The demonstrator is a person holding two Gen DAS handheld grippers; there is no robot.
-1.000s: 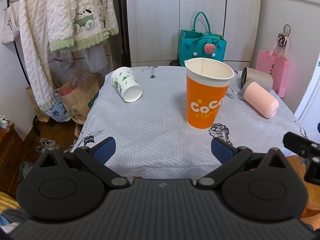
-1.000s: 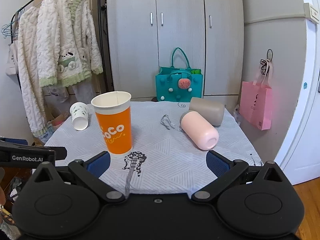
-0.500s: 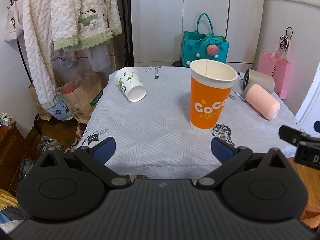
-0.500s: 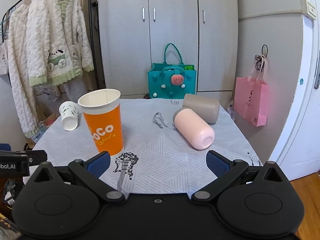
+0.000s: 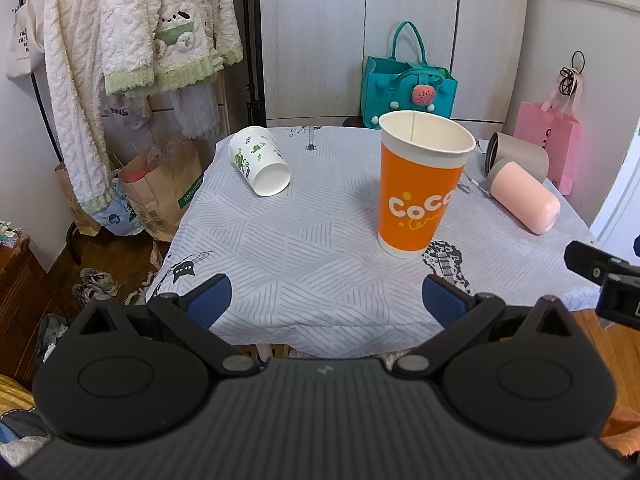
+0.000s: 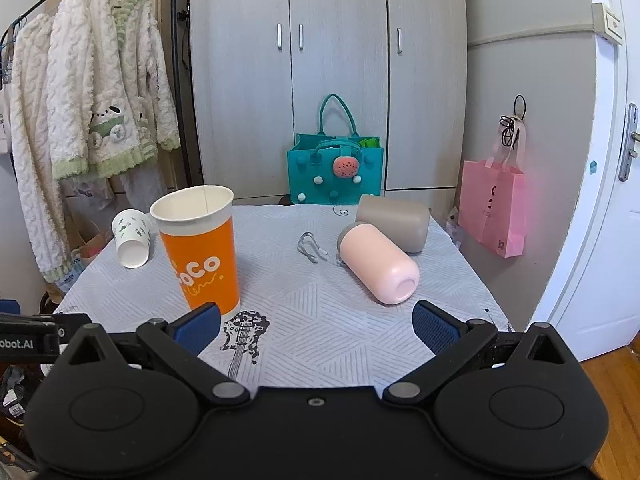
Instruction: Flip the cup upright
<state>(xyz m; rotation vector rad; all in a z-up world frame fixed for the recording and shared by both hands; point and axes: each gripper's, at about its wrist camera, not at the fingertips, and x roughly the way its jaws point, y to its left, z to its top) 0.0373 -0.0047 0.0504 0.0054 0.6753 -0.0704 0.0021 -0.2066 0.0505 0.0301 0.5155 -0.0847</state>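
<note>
Orange cup (image 5: 420,188) already upright near bench (image 5: 320,248) middle; taken here as landmark. Three cups lying on their sides: white cup (image 5: 260,160) with green leaf print well left of orange cup and a little behind, open mouth turned toward camera; pink cup (image 6: 378,262) right of orange cup, mouth facing forward-right; beige cup (image 6: 394,222) just behind pink cup, touching or nearly so. Small wire clip (image 6: 312,246) between orange cup and pink cup, slightly behind.

Left gripper (image 5: 326,298) spread wide, holding nothing, short of near bench edge, in front of orange cup and a little left. Right gripper (image 6: 316,322) likewise wide open and empty, in front and right of orange cup, lined up roughly toward pink cup.

Which fallen cup comes next: cannot tell. Judged handling: white cup thin paper, very light, easily crushed, prone to roll; best taken across mid-wall with gentle squeeze, not at soft rim. Pink cup looks matte, stiffer, perhaps silicone-sleeved, less slippery; hold across body near middle, then pivot onto base
</note>
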